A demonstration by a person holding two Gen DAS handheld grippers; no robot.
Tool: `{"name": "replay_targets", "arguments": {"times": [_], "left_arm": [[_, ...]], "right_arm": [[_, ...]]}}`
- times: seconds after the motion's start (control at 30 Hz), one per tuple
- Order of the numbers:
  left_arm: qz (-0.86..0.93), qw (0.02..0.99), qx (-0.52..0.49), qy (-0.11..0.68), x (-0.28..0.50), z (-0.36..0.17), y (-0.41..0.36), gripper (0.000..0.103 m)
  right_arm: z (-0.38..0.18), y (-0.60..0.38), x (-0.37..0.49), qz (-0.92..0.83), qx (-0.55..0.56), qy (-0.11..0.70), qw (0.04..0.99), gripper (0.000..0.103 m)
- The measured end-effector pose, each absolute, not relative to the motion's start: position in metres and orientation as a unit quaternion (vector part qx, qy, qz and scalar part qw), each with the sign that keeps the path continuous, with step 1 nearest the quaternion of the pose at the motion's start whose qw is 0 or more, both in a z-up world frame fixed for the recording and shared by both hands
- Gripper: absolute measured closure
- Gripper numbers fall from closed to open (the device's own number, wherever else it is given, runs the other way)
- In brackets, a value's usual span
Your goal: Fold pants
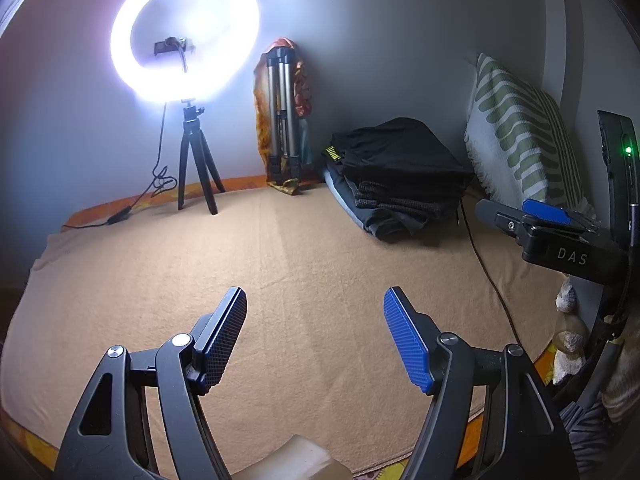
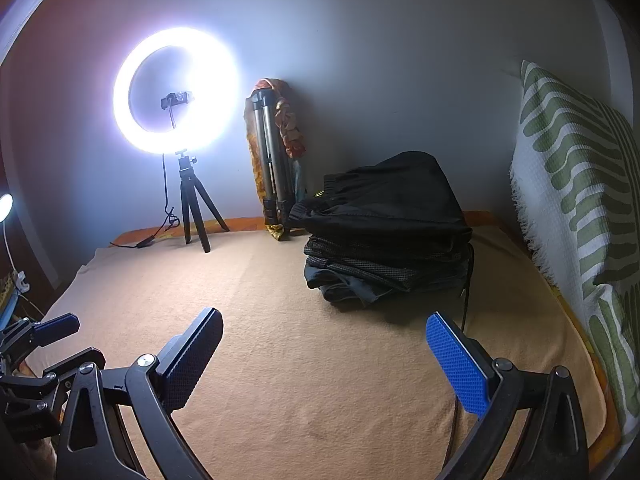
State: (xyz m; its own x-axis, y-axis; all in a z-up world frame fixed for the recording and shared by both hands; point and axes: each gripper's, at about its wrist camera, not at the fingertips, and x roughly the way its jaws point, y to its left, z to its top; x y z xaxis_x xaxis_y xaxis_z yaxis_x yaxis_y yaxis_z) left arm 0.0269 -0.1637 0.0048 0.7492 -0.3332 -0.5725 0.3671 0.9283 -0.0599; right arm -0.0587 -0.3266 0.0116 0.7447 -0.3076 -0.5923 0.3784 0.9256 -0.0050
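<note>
A lit ring light stands on the blanket-covered bed against the grey wall; right of it leans a striped pillow.

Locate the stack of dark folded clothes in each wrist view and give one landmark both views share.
Left wrist view: the stack of clothes lies right of centre, at the far edge of the tan blanket, beside the striped pillow.
Right wrist view: the stack sits near the middle, slightly right, larger and closer.
Shared landmark: the lit ring light on its small black tripod, upper left in both views.
</note>
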Motion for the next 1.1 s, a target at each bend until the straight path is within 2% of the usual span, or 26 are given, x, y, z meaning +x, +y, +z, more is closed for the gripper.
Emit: {"name": "replay_targets", "arguments": {"times": [1.1], "left_arm": [[-0.180,0.937,0.033,0.298,0.0254,0.0042,-0.1654,0.032]], "right_arm": [[0.0052,-0.3220,-0.0561,-0.180,0.056,0.316,0.930,0.000]]}}
